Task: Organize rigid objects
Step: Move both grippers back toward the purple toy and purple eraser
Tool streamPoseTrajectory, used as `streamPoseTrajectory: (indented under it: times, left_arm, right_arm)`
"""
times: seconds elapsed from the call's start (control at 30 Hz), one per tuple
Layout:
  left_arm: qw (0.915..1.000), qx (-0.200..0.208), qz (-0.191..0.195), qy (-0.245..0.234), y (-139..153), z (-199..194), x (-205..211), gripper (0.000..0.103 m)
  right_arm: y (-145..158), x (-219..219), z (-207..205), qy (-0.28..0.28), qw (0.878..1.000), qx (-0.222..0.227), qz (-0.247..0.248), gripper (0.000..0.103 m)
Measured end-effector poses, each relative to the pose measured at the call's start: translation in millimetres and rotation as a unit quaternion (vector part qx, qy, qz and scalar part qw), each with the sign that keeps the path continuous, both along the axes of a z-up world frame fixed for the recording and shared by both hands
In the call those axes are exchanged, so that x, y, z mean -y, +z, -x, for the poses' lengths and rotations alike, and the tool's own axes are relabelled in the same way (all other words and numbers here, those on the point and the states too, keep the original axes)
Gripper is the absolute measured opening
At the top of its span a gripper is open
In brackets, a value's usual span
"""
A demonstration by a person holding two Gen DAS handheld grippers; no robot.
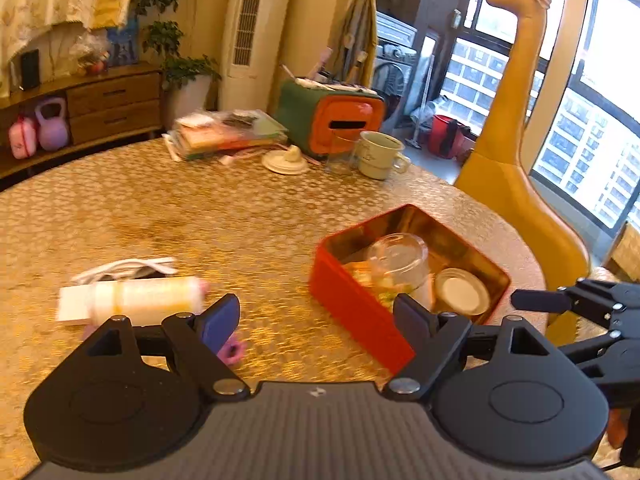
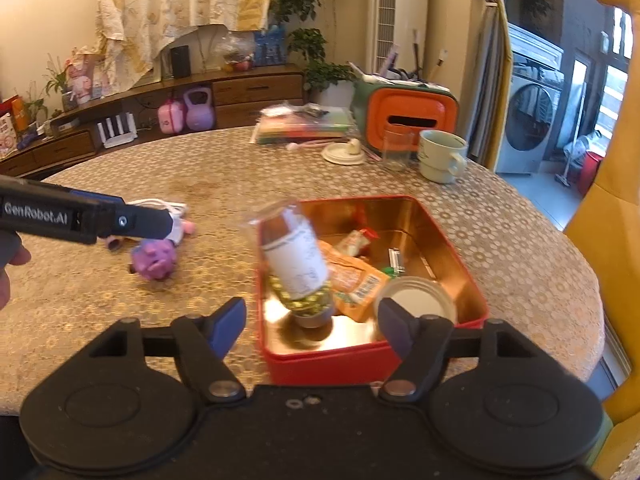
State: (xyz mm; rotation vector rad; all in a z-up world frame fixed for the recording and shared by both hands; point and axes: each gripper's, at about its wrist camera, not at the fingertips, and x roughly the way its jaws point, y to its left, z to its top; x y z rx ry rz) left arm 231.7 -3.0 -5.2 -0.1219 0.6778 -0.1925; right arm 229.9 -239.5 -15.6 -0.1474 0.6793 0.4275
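With the clear jar (image 2: pixel 294 256) lying tilted in the red tin (image 2: pixel 472 300), the right gripper (image 2: pixel 312 326) stands wide open just near of it, holding nothing. The left gripper (image 1: pixel 316 322) is also spread wide and empty. Remaining items sit left of the tin: the roll (image 1: pixel 144 298), long axis left-right, lies nearest the left gripper.

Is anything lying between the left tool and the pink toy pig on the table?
Nothing visible blocks it. The left tool is open beside the pink toy pig, with only bare tablecloth between them. The white cable lies behind the tool, out of the way.
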Motion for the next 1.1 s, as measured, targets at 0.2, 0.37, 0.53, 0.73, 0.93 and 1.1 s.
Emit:
streamPoseTrajectory:
  times: [0.2, 0.37, 0.53, 0.73, 0.93, 1.1]
  left_arm:
    - [1.0, 0.001, 0.002, 0.005, -1, 24, -25, 0.084]
    - [0.9999, 0.01, -0.009, 0.01, -4, 42, -46, 0.097]
    - [0.9993, 0.005, -0.025, 0.027, -14, 48, -70, 0.103]
    - [0.9972, -0.006, -0.037, 0.065, -29, 47, -103, 0.103]
    - [0.9968, -0.028, 0.0, 0.075, -42, 34, -134, 0.103]
    - [0.9962, -0.021, -0.018, 0.082, -56, 22, -143, 0.103]
  right_arm:
    - [5, -22, 13, 0.019, 1.0, 0.003, -0.013, 0.085]
    - [4, -44, 18, 0.035, 0.999, 0.001, -0.015, 0.092]
    - [0, -64, 18, 0.052, 0.999, -0.005, -0.014, 0.093]
    - [-8, -87, 15, 0.074, 0.997, -0.014, -0.012, 0.093]
    - [-17, -112, 8, 0.095, 0.995, -0.012, -0.006, 0.091]
    - [-26, -128, -4, 0.105, 0.994, -0.017, 0.004, 0.087]
